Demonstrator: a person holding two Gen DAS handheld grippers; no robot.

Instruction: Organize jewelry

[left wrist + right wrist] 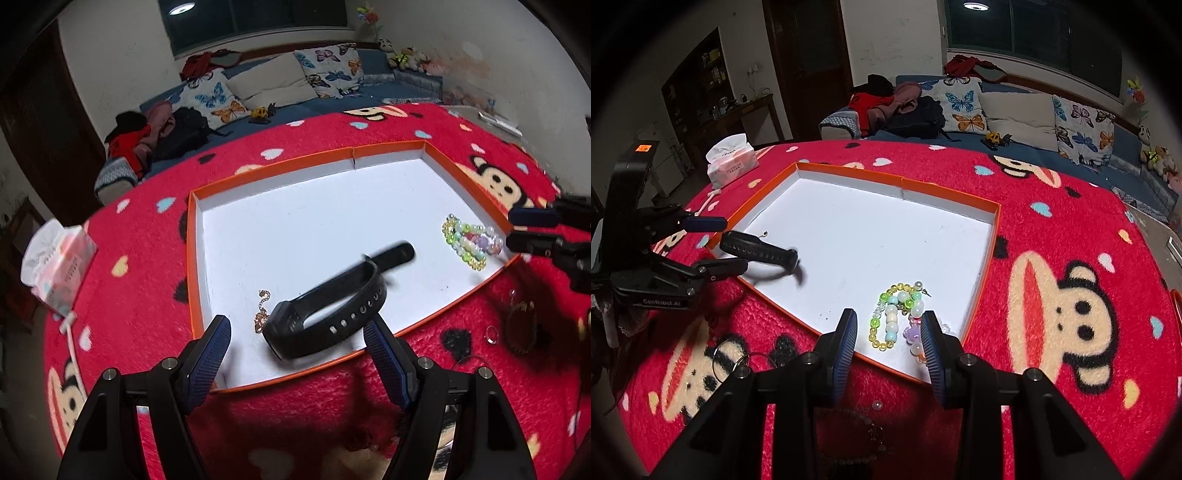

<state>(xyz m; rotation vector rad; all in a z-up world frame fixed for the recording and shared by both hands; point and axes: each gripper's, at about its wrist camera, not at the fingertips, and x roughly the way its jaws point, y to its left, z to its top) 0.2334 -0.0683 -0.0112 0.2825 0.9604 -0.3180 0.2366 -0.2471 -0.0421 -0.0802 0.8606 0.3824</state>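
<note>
An orange-rimmed tray (269, 168) with a white floor sits on the red cartoon cloth; it also shows in the right wrist view (945, 190). A black wristband (332, 306) lies in the tray near my open left gripper (297, 328), blurred, between the spread fingers and free of them. It also shows in the right wrist view (764, 253). A small gold chain (261, 314) lies beside it. A coloured bead bracelet (899, 317) lies in the tray just ahead of my open right gripper (889, 325); it also shows in the left wrist view (471, 240).
A tissue pack (55, 266) stands left of the tray. Metal rings (733, 356) and a dark bead string (864, 432) lie on the cloth near the right gripper. A sofa with butterfly cushions (328, 70) is behind the table.
</note>
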